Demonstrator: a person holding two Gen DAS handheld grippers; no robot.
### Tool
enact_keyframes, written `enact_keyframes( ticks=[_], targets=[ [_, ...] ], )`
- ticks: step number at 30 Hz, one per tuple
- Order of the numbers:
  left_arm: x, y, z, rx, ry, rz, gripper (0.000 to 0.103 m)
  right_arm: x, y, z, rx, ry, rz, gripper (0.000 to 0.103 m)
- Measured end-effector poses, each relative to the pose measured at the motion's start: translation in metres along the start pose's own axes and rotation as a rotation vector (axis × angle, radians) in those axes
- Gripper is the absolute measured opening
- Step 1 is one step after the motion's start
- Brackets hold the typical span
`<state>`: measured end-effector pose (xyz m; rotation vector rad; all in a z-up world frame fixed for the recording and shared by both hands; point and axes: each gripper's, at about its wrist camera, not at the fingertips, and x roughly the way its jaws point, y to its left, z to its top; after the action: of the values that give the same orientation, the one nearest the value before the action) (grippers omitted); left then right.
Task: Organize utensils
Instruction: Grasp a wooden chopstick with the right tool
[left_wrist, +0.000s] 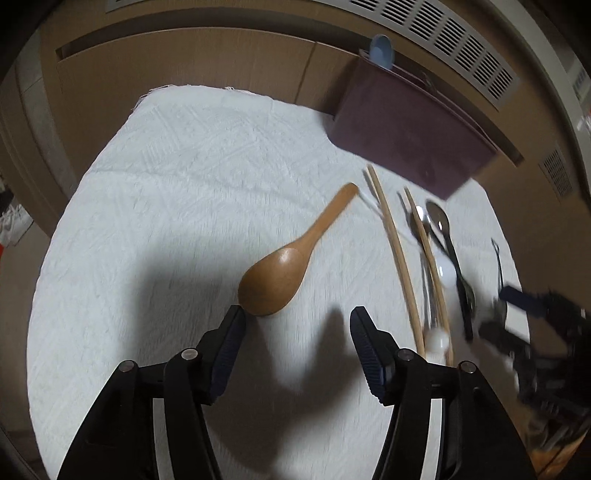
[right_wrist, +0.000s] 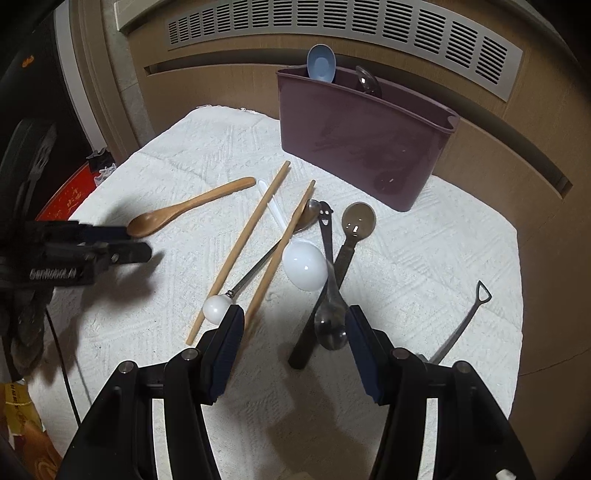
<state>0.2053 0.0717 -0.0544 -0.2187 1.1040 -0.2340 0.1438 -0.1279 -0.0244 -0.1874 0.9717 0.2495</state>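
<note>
Hovering low over the white towel (left_wrist: 155, 206), the left gripper (left_wrist: 297, 319) has its jaws spread wide with nothing between them, and its left fingertip sits right at the bowl of the wooden spoon (left_wrist: 271, 282). That spoon lies alone, handle running toward 1 o'clock in the left wrist view, so it looks like the easy next pick: no neighbour crosses it. The right gripper (right_wrist: 295, 317) is likewise wide open and holds nothing; it hangs above the tangled pile, with the clear plastic spoon (right_wrist: 330, 325) lying between its fingers on the cloth.

The pile explains the caution. In the right wrist view, 2 wooden chopsticks (right_wrist: 243, 240) slant toward 1 o'clock, the second one lying over a metal spoon with a white ball end (right_wrist: 216, 309). A white plastic spoon (right_wrist: 304, 266), a dark utensil with a smiling face (right_wrist: 325, 221) and a brown translucent spoon (right_wrist: 357, 220) overlap near the middle, so lifting 1 may drag another. A small metal shovel-handled utensil (right_wrist: 463, 321) lies apart at 3 o'clock.

The maroon utensil holder (right_wrist: 369, 140) stands at 12 o'clock on the far edge of the towel, already holding a light blue spoon (right_wrist: 321, 66) and a clear spoon (right_wrist: 367, 83); most of the sorting seems left to do.

The towel is textured and covers a low surface backed by a tan wooden panel (right_wrist: 229, 88) with a slatted vent (right_wrist: 332, 29) above. Red and dark clutter sits off the towel at 9 o'clock, too blurred to name.
</note>
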Motion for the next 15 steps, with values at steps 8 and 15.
enact_keyframes(
  ticks=[8, 15],
  targets=[
    [0.019, 0.007, 0.037, -0.136, -0.028, -0.026, 0.060, 0.011, -0.022, 0.013, 0.027, -0.014, -0.028, 0.054],
    [-0.005, 0.014, 0.015, -0.052, -0.061, 0.016, 0.060, 0.038, -0.003, 0.059, 0.054, -0.045, 0.056, 0.031]
  ],
)
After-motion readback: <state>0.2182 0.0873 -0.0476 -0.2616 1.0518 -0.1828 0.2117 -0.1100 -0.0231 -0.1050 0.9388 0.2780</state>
